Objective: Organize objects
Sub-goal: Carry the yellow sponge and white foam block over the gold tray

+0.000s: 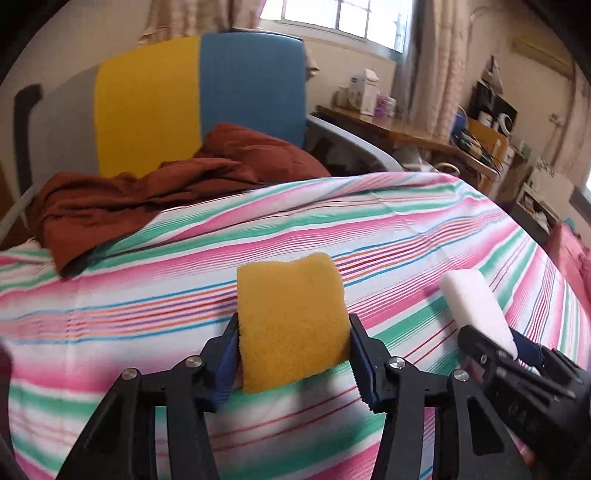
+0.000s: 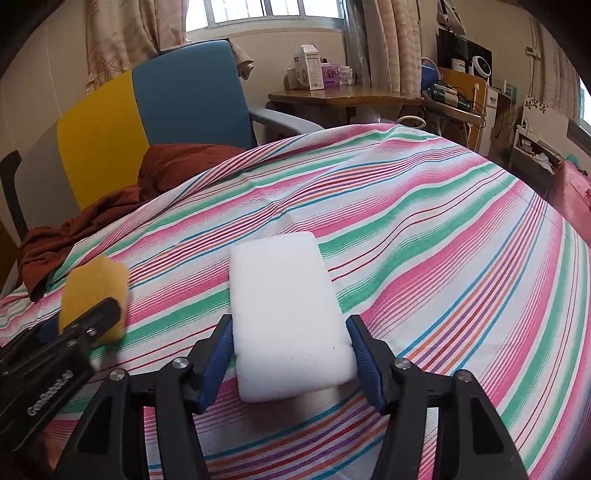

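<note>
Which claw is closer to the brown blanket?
Left. The left claw, holding the yellow sponge, sits nearer the brown blanket; the right claw, with the white sponge, is farther.

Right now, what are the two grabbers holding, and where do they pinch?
The left gripper pinches the yellow sponge by its near end's sides. The right gripper pinches the white sponge likewise.

A lived-in home room: ahead of the tongs lies a striped sheet (image 2: 424, 221), beyond it a rust blanket (image 1: 155, 192) and a chair (image 2: 184, 92); far right a cluttered desk (image 2: 369, 99) under a curtained window (image 2: 266, 14).
</note>
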{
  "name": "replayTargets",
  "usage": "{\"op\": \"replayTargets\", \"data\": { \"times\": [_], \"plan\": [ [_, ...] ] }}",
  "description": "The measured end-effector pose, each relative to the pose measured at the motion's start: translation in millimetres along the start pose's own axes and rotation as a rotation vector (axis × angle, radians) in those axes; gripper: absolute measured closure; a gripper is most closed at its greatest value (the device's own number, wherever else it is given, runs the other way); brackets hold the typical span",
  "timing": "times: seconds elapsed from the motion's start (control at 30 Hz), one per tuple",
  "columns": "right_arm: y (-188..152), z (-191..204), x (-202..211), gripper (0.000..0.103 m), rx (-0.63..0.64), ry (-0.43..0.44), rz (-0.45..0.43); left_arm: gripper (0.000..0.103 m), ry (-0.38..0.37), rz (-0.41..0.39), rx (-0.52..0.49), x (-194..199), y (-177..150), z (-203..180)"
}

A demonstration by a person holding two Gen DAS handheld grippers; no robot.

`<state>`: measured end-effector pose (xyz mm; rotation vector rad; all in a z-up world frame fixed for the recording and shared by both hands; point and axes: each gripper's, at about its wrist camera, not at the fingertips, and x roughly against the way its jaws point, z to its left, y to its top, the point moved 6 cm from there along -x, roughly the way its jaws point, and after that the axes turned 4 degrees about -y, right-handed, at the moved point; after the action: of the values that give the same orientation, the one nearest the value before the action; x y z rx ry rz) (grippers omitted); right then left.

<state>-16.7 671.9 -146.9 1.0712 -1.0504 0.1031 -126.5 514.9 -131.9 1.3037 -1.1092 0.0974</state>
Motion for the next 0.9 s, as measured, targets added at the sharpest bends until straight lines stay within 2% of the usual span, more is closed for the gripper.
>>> {"op": "replayTargets", "data": {
  "times": [0.23,0.37,0.5,0.6,0.9],
  "plan": [
    [2.8,0.9,9.2,0.042,0.009,-0.012,-0.042,0.05,0.008,-0.04,-0.019,31.5,-17.0,10.3],
    [0.4,11.9,26.1,0.042,0.037,0.023,-0.077,0.05,0.011,-0.062,-0.058,52.1,-27.7,11.3],
    [-9.6,25.2,40.6,0.042,0.055,0.051,-0.057,0.05,0.018,-0.079,-0.078,70.8,-37.8,14.7],
    [-23.3,35.7,54.5,0.042,0.039,0.104,-0.024,0.05,0.016,-0.084,-0.079,82.8,-46.7,19.3],
    [-66.1,72.0,99.6,0.042,0.036,0.182,0.017,0.05,0.0,-0.074,-0.015,120.0,-73.8,45.9]
  ]
}}
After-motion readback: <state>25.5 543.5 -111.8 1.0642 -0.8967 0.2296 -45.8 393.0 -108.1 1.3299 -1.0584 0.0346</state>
